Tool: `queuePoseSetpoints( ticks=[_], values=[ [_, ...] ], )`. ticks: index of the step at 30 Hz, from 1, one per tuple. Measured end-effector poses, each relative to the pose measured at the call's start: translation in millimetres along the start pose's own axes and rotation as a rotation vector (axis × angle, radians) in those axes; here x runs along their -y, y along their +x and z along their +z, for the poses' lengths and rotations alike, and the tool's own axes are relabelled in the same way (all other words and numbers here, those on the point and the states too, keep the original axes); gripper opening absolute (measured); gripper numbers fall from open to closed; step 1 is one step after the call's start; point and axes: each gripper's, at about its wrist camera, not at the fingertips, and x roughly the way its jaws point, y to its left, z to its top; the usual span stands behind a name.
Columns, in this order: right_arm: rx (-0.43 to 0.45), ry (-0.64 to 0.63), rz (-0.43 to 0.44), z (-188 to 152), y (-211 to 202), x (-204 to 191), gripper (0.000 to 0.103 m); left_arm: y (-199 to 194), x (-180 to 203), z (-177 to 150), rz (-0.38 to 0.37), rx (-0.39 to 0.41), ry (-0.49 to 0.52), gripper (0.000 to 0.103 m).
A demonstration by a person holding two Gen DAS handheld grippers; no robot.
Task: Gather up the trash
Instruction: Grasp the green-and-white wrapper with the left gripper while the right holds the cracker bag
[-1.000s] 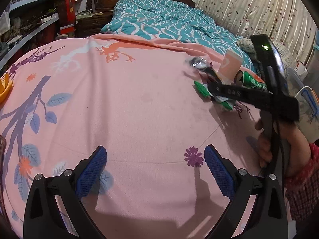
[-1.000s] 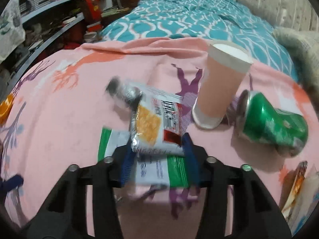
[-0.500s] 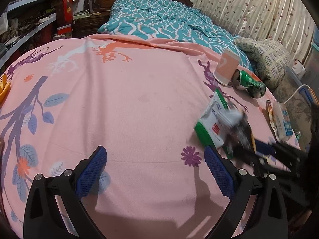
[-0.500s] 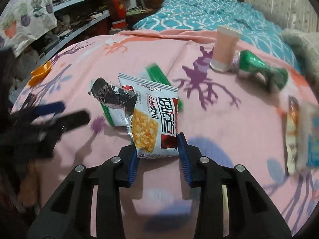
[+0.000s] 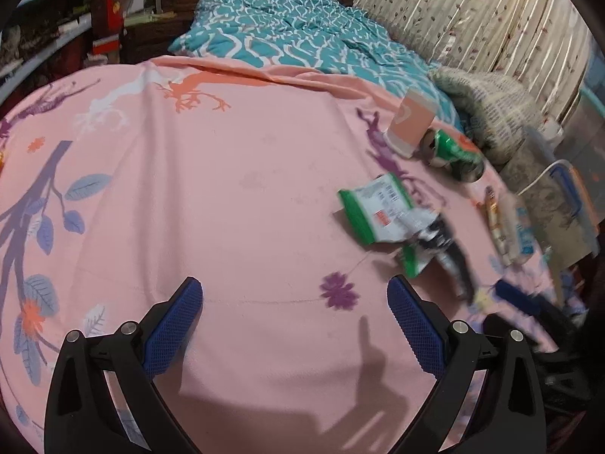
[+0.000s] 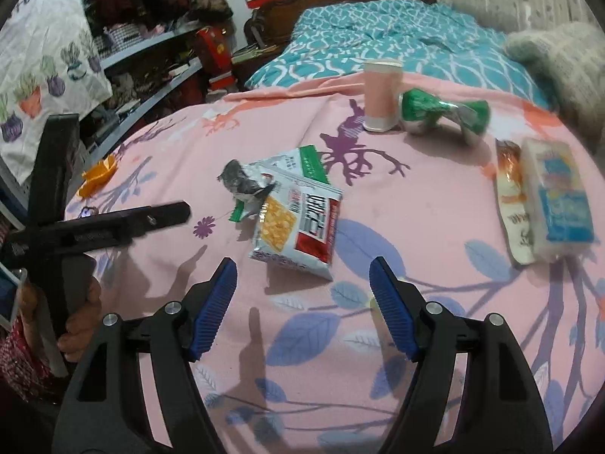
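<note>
Pink bedding (image 6: 435,196) printed with purple branches and blue leaves is covering the foreground, with a teal quilt (image 6: 378,34) and a dark carved headboard lying behind it and cluttered shelves running along the left wall.

The right gripper (image 6: 302,299) is tilting down over the sheet, its blue-padded jaws opening with nothing between them. Just ahead of its tips a red and white cracker packet (image 6: 298,227) is lying flat on the sheet, overlapping a green and white wrapper (image 6: 298,162) and a crumpled silvery wrapper (image 6: 242,181). In the left wrist view the same heap (image 5: 382,215) is sitting to the right of the sheet's middle, partly blurred.

The left gripper (image 5: 295,325) is also angling down over bare pink cloth, jaws standing wide and gripping nothing. From the right wrist view it is showing as a black frame at the left edge (image 6: 102,227), with the person's hand (image 6: 77,321) wrapping its handle and a checked sleeve below.

Farther back, a pink paper cup (image 6: 380,94) is standing upright; what is inside it cannot be made out. A dented green can (image 6: 442,113) is lying on its side just beside the cup. Near the right edge, two more packets are lying side by side, a blue and white one (image 6: 556,200) touching a brown and white one (image 6: 510,204).
</note>
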Motion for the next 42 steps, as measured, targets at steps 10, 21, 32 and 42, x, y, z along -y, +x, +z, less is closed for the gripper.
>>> queuePoseSetpoints(
  ticks=[10,21,32,42],
  values=[
    [0.019,0.080,0.016,0,-1,21,0.074,5,39,47,-0.107,0.004,0.034,0.094],
    [-0.022,-0.006,0.013,11,23,4,0.077,27,41,46,-0.110,-0.042,0.014,0.094],
    [0.017,0.041,0.051,10,5,11,0.025,24,-5,52,-0.068,-0.021,-0.103,0.094],
    [0.056,0.204,0.063,-5,-19,52,0.025,47,15,59,-0.174,-0.103,-0.074,0.094]
  ],
)
